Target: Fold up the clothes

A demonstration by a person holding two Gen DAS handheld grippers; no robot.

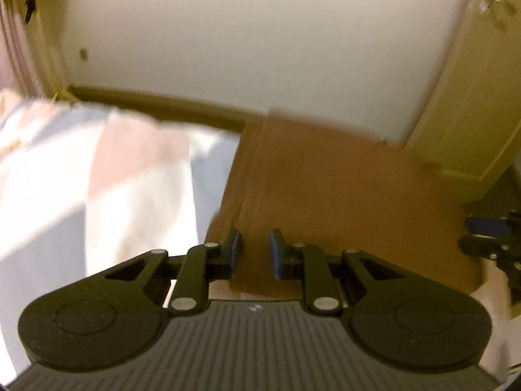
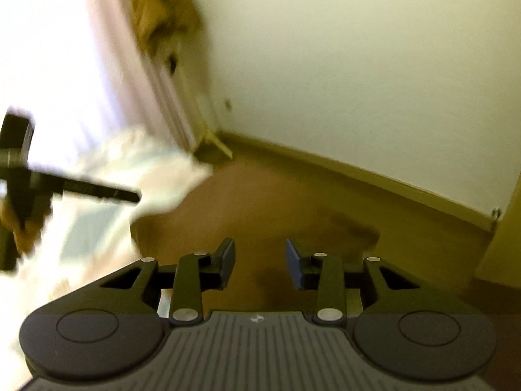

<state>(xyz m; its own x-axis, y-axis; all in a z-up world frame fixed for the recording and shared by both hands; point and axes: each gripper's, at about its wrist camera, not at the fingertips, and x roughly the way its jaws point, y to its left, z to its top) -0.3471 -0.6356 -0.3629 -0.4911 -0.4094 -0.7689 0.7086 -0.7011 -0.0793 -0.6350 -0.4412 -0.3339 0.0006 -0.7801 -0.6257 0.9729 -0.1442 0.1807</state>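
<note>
A brown garment (image 1: 325,189) hangs or lies in front of my left gripper (image 1: 255,251). A strip of it runs down between the two blue pads, which stand a little apart; whether they pinch it is unclear through the blur. My right gripper (image 2: 260,262) is open and empty above the same brown cloth (image 2: 260,208). The right gripper also shows at the right edge of the left wrist view (image 1: 491,234), and the left gripper at the left edge of the right wrist view (image 2: 19,176). Both views are motion-blurred.
A white and pink checked bedcover (image 1: 97,179) lies to the left, also in the right wrist view (image 2: 107,195). A pale wall (image 1: 260,49) with a dark baseboard (image 1: 156,104) stands behind. A door (image 1: 472,97) is at the right. A curtain (image 2: 65,49) hangs left.
</note>
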